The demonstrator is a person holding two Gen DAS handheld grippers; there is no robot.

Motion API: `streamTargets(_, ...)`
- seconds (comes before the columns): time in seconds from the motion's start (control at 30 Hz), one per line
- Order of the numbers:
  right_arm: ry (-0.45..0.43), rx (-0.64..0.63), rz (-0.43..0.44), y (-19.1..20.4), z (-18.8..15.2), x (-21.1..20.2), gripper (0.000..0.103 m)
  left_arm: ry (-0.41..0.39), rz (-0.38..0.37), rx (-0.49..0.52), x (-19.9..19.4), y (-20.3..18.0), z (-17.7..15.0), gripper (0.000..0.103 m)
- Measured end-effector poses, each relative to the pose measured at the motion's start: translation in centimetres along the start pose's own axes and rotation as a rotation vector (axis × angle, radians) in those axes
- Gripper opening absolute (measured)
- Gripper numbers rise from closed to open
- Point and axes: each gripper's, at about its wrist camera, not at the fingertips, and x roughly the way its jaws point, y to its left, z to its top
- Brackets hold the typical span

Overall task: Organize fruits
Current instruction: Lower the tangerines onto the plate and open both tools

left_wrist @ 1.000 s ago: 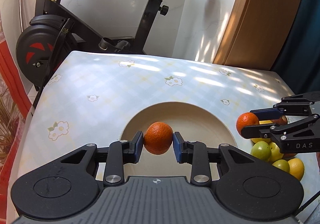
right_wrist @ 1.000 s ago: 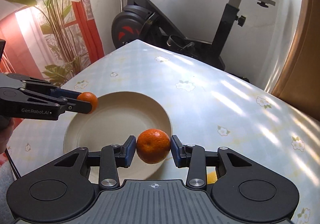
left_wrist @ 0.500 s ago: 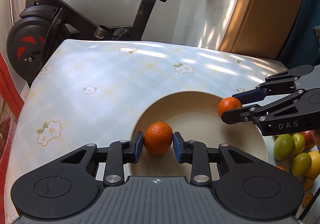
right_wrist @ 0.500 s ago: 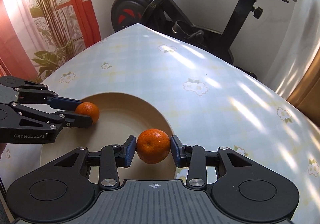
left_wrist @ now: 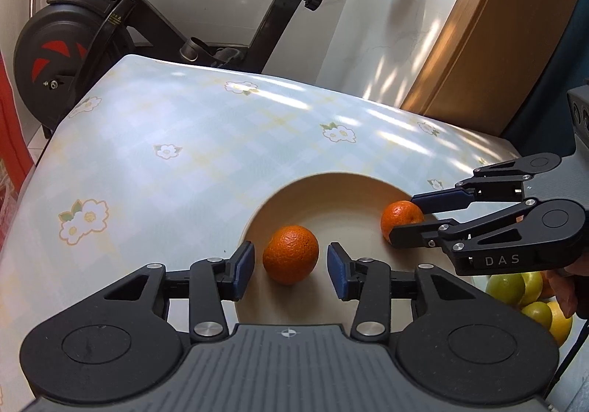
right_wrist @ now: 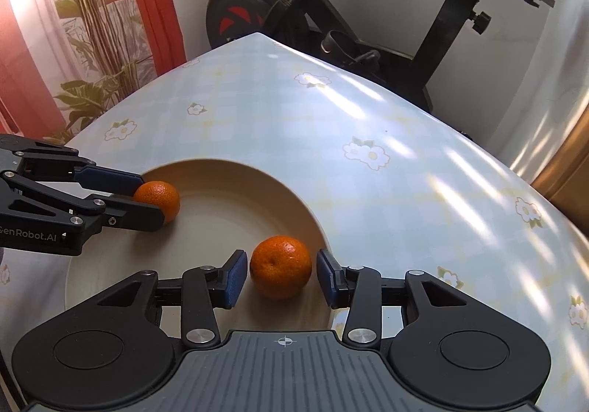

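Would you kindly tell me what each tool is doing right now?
Left tool: open, with an orange resting on the plate between its fingers.
Right tool: open, with a second orange likewise released.

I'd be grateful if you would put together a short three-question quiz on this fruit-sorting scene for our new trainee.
1. True or false: both oranges lie in the beige plate.
2. Multiple choice: the left hand-held gripper is (A) shut on the orange, (B) open with a gap on each side of it, (C) out of view.
3. Fill in: the pile of green and yellow fruit lies beside the plate, on the side of the ____ hand-held gripper.

Key: 1 true, the second orange sits near the plate's rim; 2 B; 3 right.
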Motion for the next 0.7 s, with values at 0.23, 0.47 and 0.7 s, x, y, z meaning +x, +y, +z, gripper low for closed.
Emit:
streamTargets(0.23, -0.100, 0.078, -0.002, -1.3, -1.6, -4.5, 0.039, -0.079, 0.001, -0.050, -3.2, -1.2, -0.4, 0.058)
streamTargets(0.47, -0.222, 0.256, -0.062, -3.2, -6.6, -10.4, 0.039, -0.133, 0.099, -0.054, -6.8, -3.6, -0.6, 0.058)
streamTargets(0.7, -0.288, 0.269, -0.181, -3.5, -12.1, -14.1, 0.039, -0.169, 0.162, -0.008, -9.3, -6.4, -1.4, 0.057)
